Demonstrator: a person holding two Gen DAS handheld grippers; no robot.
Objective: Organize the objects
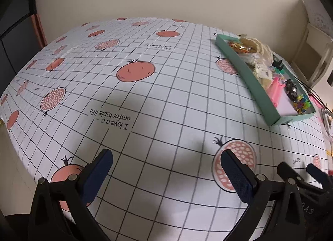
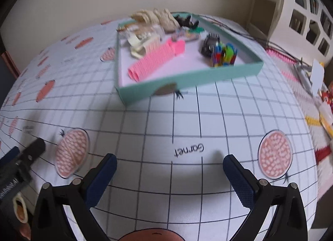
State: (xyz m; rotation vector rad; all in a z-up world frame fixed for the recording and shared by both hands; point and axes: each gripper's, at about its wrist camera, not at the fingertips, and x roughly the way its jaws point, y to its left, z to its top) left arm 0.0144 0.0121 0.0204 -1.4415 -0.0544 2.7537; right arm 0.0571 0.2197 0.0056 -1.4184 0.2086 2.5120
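Note:
A teal tray (image 2: 187,78) sits on the grid-and-pomegranate tablecloth, ahead of my right gripper (image 2: 169,159). It holds pink ribbed rollers (image 2: 156,57), a pile of colourful clips (image 2: 224,53), a black object (image 2: 210,43) and cream items (image 2: 154,18) at the back. Both of the right gripper's blue pads are apart, with nothing between them. My left gripper (image 1: 166,157) also stands open and empty over bare cloth, with the tray (image 1: 249,78) far to its right. Each gripper shows in the other's view: the left one (image 2: 25,150), the right one (image 1: 299,168).
A white shelf unit (image 2: 301,12) stands beyond the table at the right. Black cables (image 2: 239,28), a pink knitted strip (image 2: 278,55) and some small red and yellow things (image 2: 324,116) lie right of the tray. A white chair (image 1: 312,53) stands past the table's far corner.

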